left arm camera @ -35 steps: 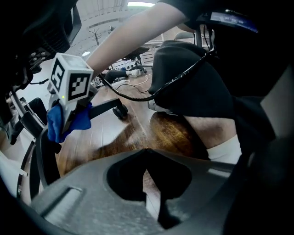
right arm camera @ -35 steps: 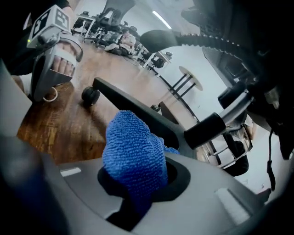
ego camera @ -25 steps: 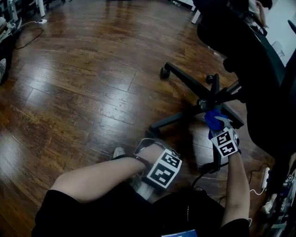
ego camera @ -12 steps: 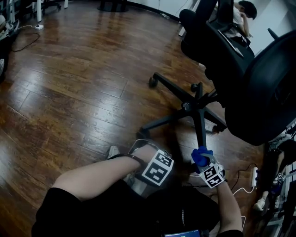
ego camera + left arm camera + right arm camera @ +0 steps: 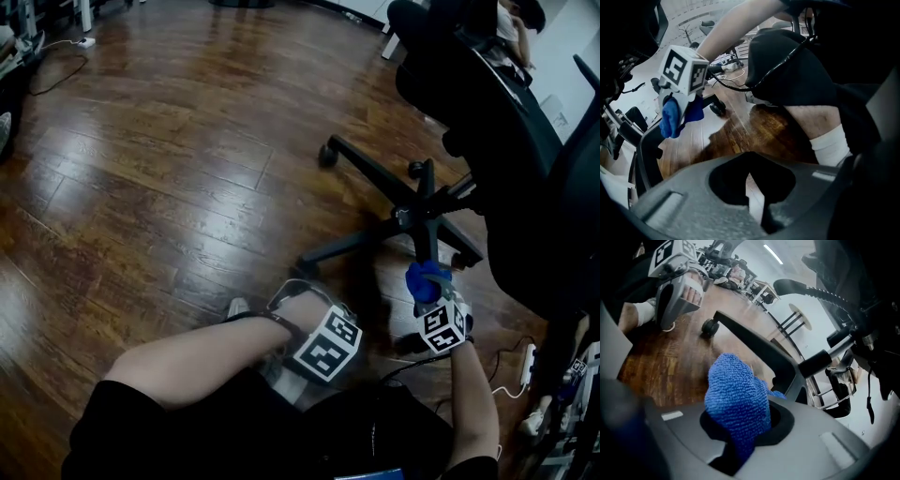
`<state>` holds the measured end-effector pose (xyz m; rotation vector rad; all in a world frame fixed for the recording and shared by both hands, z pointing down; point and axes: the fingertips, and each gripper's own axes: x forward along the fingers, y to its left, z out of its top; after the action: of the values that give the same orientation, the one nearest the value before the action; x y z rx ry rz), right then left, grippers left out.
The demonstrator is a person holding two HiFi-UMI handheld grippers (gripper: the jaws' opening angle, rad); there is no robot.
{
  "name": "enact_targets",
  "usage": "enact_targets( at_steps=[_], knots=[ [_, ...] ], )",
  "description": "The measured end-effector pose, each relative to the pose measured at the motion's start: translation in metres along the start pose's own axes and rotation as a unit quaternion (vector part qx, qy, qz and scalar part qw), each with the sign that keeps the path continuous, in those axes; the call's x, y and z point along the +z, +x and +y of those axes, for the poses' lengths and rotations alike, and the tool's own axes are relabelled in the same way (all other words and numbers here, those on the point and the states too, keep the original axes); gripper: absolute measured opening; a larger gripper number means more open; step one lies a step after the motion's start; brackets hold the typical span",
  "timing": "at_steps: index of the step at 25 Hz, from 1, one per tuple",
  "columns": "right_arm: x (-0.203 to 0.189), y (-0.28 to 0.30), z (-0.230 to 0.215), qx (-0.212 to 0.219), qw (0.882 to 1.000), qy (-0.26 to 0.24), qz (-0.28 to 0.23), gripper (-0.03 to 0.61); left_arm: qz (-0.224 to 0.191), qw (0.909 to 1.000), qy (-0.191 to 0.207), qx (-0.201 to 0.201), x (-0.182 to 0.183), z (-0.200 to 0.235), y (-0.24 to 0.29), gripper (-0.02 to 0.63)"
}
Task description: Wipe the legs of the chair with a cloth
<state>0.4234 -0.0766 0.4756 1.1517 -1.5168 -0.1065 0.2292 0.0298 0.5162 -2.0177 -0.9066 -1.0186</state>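
Right gripper (image 5: 427, 281) has slid along the leg (image 5: 424, 244), clamped on cloth (image 5: 428, 275).
Leg runs ahead to hub (image 5: 415, 217); left gripper (image 5: 757, 206) closed, empty, farther off.

The black chair legs (image 5: 370, 161) spread out like a star on the wooden floor (image 5: 169, 187). Each has a small wheel (image 5: 326, 154) at its tip. The fuzzy blue cloth (image 5: 427, 277) is bunched up and pinched in the right claw (image 5: 430, 292), at the near end of one leg.
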Motion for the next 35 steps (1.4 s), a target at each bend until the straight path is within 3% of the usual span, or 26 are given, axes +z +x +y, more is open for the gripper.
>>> enact_targets(
  at_steps=[5, 9, 16, 20, 25, 35],
  knots=[
    [0.039, 0.040, -0.060, -0.049, 0.999, -0.019, -0.003, 0.060, -0.014, 0.9997, -0.021, -0.004, -0.007, 0.005, 0.000, 0.000],
    [0.049, 0.051, -0.071, -0.061, 0.998, -0.028, 0.014, 0.060, -0.010, 0.9997, -0.018, -0.008, -0.008, 0.002, 0.003, 0.000],
    [0.015, 0.012, -0.018, -0.047, 0.999, -0.003, 0.001, 0.059, 0.014, 0.9997, -0.020, -0.001, -0.017, 0.002, -0.004, 0.000],
    [-0.019, -0.025, 0.033, 0.006, 1.000, 0.022, -0.011, 0.060, 0.019, 0.9996, -0.021, 0.010, -0.012, 0.002, -0.013, 0.000],
    [-0.055, -0.057, 0.091, 0.068, 0.997, 0.009, 0.032, 0.059, 0.021, 0.9996, -0.011, 0.013, -0.002, -0.002, -0.018, 0.000],
    [-0.048, -0.049, 0.075, 0.052, 0.998, 0.031, 0.031, 0.058, 0.009, 0.9999, -0.013, -0.001, 0.001, -0.004, -0.018, 0.000]
  ],
)
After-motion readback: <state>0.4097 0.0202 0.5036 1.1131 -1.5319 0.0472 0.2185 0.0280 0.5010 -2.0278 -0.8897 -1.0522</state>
